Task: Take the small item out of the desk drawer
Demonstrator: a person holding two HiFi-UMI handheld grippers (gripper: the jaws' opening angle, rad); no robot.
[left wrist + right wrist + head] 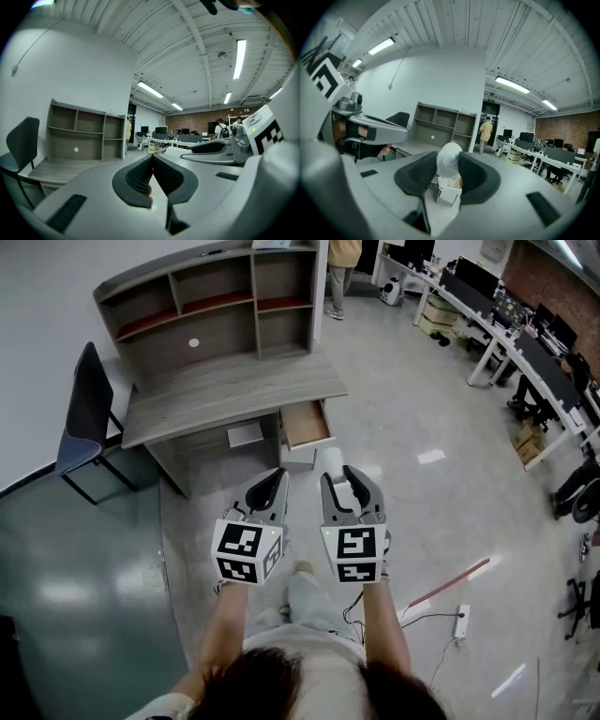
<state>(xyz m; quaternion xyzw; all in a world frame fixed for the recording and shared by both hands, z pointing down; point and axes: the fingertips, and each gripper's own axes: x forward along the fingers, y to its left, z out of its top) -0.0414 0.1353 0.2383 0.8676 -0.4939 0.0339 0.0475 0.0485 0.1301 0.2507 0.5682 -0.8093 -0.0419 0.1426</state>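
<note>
Jaws of the right gripper (349, 486) are clamping the small white item (449, 159) at frame centre, clear of the open desk drawer (307, 425) just above centre. Left gripper (272, 482) is holding its jaws pressed together, nothing between them.

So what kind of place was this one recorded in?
Most likely an open-plan office or lab: rows of white desks with monitors, a grey desk with a shelf hutch, and ceiling strip lights.
</note>
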